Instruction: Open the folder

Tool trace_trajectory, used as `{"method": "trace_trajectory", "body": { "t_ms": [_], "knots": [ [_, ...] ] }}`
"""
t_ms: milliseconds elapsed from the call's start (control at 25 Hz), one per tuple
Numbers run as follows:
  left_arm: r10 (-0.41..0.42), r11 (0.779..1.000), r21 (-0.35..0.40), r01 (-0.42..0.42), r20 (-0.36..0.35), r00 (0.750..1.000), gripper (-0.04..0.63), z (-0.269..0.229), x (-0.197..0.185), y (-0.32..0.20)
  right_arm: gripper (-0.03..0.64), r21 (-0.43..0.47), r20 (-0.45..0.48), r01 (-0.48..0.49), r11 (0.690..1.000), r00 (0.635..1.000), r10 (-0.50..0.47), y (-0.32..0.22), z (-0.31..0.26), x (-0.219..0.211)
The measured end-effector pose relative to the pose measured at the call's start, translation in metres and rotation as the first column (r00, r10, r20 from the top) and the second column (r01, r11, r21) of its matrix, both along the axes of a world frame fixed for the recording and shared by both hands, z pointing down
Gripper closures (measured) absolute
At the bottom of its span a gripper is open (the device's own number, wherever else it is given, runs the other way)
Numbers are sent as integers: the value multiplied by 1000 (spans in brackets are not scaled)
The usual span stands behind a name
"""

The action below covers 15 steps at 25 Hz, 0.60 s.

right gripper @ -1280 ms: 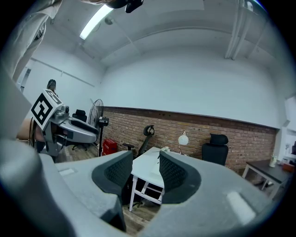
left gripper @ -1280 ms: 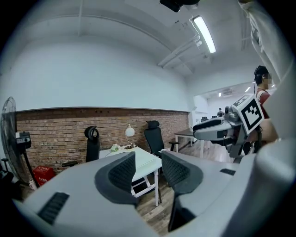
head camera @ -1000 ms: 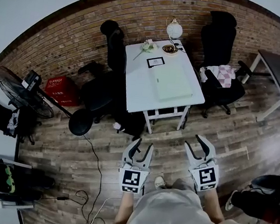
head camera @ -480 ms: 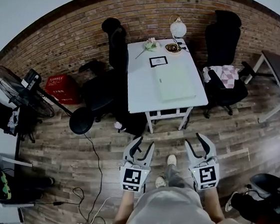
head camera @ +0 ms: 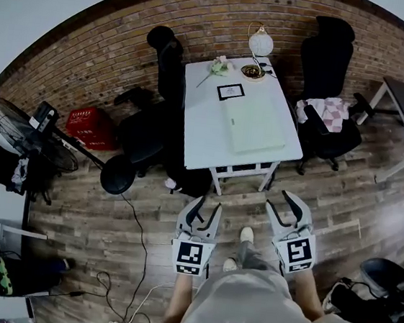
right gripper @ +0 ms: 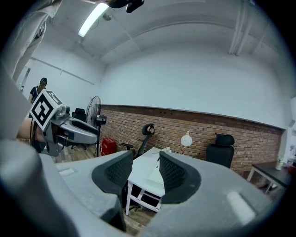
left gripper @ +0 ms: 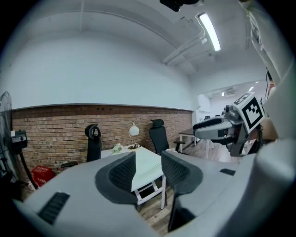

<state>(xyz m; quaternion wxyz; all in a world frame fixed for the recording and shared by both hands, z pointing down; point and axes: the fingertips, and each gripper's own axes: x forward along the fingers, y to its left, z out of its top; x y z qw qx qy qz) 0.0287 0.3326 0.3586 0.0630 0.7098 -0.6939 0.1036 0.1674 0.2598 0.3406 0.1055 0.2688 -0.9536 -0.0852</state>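
A pale green folder (head camera: 253,125) lies closed on the white table (head camera: 205,132) ahead; the same folder (right gripper: 156,174) shows between the jaws in the right gripper view. My left gripper (head camera: 202,213) and right gripper (head camera: 288,206) hang side by side over the wooden floor, well short of the table's near edge. Both stand open with nothing between their fingers. In the left gripper view the table (left gripper: 149,163) shows beyond the left gripper (left gripper: 148,170), and the right gripper (right gripper: 141,172) frames the table too.
On the table's far end stand a framed card (head camera: 230,91), a flower (head camera: 218,66), a bowl (head camera: 253,72) and a round lamp (head camera: 261,41). Black office chairs (head camera: 162,102) (head camera: 333,78) flank the table. A floor fan (head camera: 27,134), a red crate (head camera: 86,128) and cables (head camera: 133,258) lie left.
Both grippers have come forward together toward the table, which now sits closer and lower in the head view. The person's foot has stepped ahead. Jaws unchanged.
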Motion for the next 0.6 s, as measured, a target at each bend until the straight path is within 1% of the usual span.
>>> {"method": "trace_trajectory", "body": {
  "t_ms": [600],
  "knots": [
    [-31,999,-20,31,7,1000,426,13,-22,-64,434,-16,-9,33,999,999,-33,-67,14,-23]
  ]
}}
